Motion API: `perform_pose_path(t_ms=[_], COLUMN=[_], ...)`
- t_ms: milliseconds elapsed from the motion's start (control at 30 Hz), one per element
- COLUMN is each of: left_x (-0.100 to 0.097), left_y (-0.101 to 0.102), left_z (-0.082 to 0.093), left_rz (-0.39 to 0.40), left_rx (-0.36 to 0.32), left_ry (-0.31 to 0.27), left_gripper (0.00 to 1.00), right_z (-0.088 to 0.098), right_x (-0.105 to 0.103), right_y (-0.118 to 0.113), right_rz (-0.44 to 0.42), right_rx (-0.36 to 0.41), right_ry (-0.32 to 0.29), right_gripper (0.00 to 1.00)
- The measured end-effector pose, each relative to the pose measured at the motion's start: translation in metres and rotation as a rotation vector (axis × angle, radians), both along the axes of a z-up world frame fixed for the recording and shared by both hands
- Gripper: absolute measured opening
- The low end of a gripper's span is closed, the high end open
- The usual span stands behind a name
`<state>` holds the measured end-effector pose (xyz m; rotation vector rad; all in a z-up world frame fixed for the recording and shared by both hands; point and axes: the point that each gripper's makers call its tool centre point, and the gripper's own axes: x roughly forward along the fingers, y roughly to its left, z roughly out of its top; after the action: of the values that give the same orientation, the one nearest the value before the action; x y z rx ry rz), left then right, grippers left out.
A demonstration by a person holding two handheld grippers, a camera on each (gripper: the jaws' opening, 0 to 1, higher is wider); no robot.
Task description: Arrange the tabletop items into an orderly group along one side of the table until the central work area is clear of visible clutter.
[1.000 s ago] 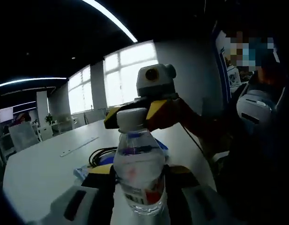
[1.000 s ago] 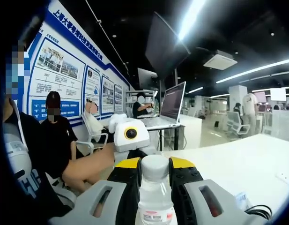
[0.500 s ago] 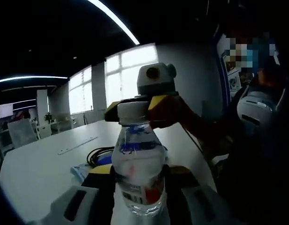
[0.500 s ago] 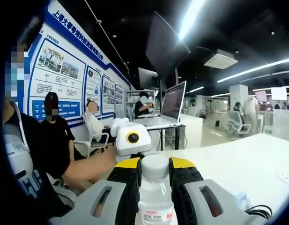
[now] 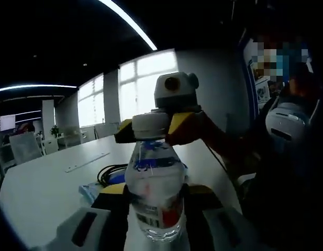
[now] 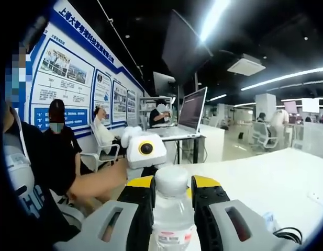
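Between both hand-held grippers, one upright bottle [image 5: 153,188] is clamped: body by left hand-held gripper [image 5: 153,209], cap by right hand-held gripper [image 6: 171,201].

bottle [image 6: 170,219] base cut off, label [image 5: 153,215] text blurred

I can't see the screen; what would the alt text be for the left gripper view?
A clear plastic water bottle with a white cap stands gripped between the left gripper jaws, while the yellow-and-black right gripper closes around its cap. Behind lie a white table, a black cable and bright windows.
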<state>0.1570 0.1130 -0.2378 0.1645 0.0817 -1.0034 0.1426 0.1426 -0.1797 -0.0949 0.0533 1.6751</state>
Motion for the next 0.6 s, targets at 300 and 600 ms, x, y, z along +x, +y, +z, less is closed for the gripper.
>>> perform_pose_path(t_ms=[300, 600], left_x=[0.0007, 0.0031], left_y=[0.0014, 0.0065], left_z=[0.0001, 0.0004], left_rz=[0.001, 0.000], left_rx=[-0.002, 0.027], left_ry=[0.005, 0.006], left_gripper=[0.40, 0.40], right_z=[0.0004, 0.0021], right_x=[-0.0012, 0.0005], right_y=[0.0024, 0.0058], right_rz=[0.005, 0.004], right_rx=[0.005, 0.008], right_ry=[0.002, -0.002], right_gripper=[0.22, 0.21])
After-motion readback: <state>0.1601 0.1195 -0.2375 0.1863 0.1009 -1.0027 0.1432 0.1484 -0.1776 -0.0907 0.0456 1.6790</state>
